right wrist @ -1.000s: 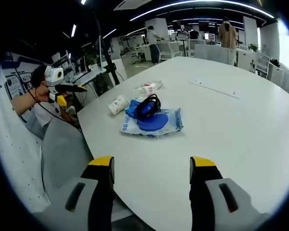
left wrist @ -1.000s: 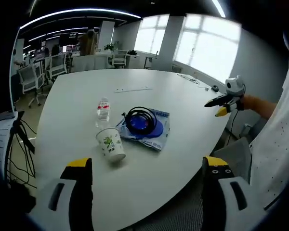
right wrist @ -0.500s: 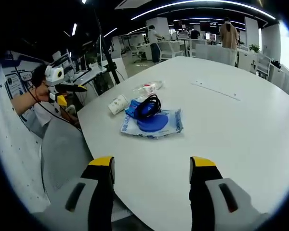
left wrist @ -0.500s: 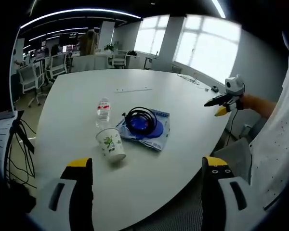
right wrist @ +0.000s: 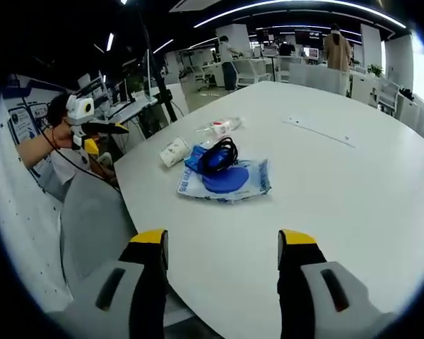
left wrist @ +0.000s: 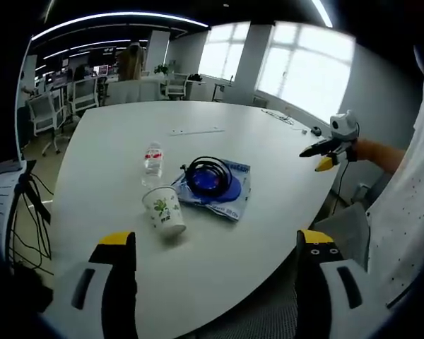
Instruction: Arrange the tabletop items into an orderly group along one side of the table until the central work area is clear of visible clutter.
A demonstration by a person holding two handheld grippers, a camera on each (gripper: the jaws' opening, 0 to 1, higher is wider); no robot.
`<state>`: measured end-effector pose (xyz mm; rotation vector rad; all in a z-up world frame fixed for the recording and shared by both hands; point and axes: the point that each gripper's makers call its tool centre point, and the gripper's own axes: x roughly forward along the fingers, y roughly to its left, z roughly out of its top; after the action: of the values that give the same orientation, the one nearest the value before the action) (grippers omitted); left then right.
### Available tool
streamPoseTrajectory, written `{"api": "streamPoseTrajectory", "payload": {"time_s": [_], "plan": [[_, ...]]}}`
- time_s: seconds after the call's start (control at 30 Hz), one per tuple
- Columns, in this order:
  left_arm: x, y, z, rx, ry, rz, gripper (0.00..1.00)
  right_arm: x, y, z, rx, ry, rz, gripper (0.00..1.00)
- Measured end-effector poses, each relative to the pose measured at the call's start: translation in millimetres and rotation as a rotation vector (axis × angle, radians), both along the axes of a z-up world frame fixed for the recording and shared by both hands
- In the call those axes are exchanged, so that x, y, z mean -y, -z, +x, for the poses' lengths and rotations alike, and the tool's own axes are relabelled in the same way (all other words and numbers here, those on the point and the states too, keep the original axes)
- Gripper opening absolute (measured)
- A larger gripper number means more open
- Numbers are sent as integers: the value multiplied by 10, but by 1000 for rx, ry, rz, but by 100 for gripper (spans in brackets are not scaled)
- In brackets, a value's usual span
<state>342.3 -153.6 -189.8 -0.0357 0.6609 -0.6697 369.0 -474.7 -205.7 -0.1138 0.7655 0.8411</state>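
On the large white table [left wrist: 198, 261] lie a tipped paper cup [left wrist: 165, 210], a small plastic bottle [left wrist: 152, 159] on its side, and a blue-and-white packet [left wrist: 222, 189] with a coiled black cable [left wrist: 207, 171] on top. My left gripper [left wrist: 215, 247] is open over the near table edge, short of the cup. My right gripper [right wrist: 222, 244] is open above bare tabletop [right wrist: 325, 212], with the packet [right wrist: 225, 181], cable [right wrist: 218, 155], cup [right wrist: 173, 152] and bottle [right wrist: 215, 128] beyond it. The right gripper [left wrist: 331, 146] also appears off the table's right side; the left gripper [right wrist: 92, 131] appears at the left.
A long thin strip [left wrist: 195, 131] lies on the far part of the table, also seen as a strip [right wrist: 318, 132] to the right. Small items [left wrist: 279, 116] sit near the far edge. Office chairs [left wrist: 42, 113], desks and people [right wrist: 333, 49] stand behind. A tripod [right wrist: 155, 85] stands by the table.
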Motion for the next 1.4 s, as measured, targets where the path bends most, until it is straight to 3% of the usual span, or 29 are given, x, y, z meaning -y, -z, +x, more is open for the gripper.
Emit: {"api": "streamPoseTrajectory", "payload": {"time_s": [0.83, 1.4], "plan": [[-18, -13, 57, 6, -10, -8, 97, -39, -5, 74, -3, -9, 0, 61], [-28, -107, 197, 30, -1, 1, 96, -77, -25, 165, 9, -12, -3, 61]]}}
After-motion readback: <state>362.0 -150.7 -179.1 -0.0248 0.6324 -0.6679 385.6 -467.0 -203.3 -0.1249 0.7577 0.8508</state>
